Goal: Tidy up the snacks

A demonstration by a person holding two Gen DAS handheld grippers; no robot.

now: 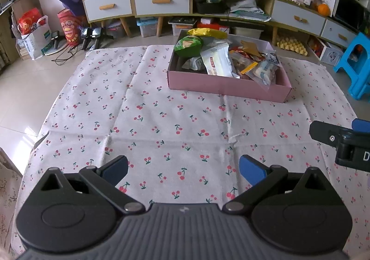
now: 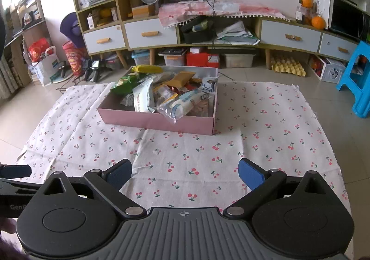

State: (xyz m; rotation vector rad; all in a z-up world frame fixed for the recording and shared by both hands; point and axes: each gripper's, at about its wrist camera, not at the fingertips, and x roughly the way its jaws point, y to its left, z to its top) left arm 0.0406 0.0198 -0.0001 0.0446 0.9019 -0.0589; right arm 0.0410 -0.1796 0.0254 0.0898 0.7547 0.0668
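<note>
Both grippers idle over the cherry-print cloth point(image 1: 175, 121), nothing in either. My left gripper point(image 1: 183, 168) has its jaws spread wide with bare cloth between the blue pads; right gripper point(image 2: 185, 173) is the same, spread and empty. They sit side by side: the right one shows at the edge of the left wrist view, the left one at the edge of the right wrist view

All the snacks I can see are in the pink box point(image 2: 161, 122), far side of the cloth, well apart from both grippers. Box looks like thin cardboard, low walls, open top, rectangular, so it takes drops from above without clearance trouble. No loose packets on the cloth in either view, so I judge the sorting done or close to it

Contents are heaped, not laid flat: green crinkly bag point(image 1: 188, 46) on the far left, yellow packet point(image 1: 207, 32) behind it on the back rim, white pillow-pack wrapper point(image 1: 217, 61) leaning across the middle, clear film pouch point(image 2: 179, 107) hanging over the near wall. All soft glossy film, slippery and crushable, likely to slide if nudged. That pouch is the one most likely to tip out

Cloth is thin woven cotton with fold creases, lying on a tiled floor, not on a bench. It'll probably bunch if a gripper drags on it
</note>
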